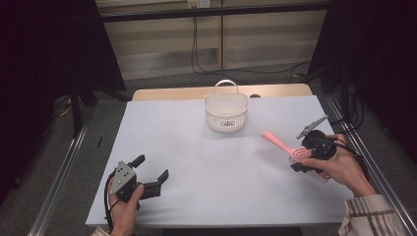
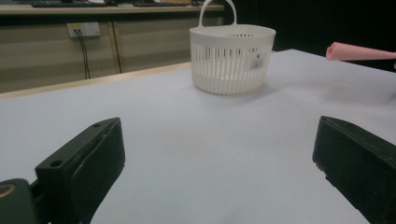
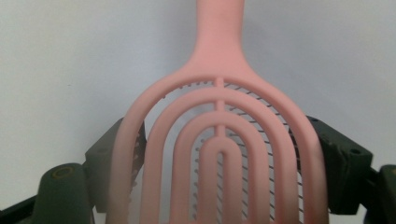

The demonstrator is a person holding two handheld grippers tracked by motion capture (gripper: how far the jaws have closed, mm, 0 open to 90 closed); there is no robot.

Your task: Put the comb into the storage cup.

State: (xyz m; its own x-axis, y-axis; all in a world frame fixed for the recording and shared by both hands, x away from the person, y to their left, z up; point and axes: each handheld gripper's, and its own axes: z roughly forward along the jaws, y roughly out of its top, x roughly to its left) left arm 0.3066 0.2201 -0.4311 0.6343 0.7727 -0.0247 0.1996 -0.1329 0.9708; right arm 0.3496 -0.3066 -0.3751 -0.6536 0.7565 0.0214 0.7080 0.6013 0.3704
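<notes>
At the left of the high view, the left gripper (image 1: 153,167) rests low over the near left part of the white table (image 1: 196,162), held in the person's left hand (image 1: 124,209), with its grey three-cornered plate on top. Its jaws are spread wide with nothing between them; in the left gripper view they frame bare table and point toward the basket. Farther back, near the middle of the table's far edge, stands the white slotted basket (image 1: 226,112), upright, its loop handle raised and a small label on its wall. To the right, well apart from the basket, the pink hairbrush (image 1: 290,150) lies slanted, its handle aimed up and left toward the basket. The right gripper (image 1: 307,160), in the person's right hand (image 1: 344,169) with a plaid sleeve behind it, pinches the brush's wide vented head; in the right gripper view both jaws press against the head's outer edges while the handle (image 3: 219,32) runs straight away over the table.
</notes>
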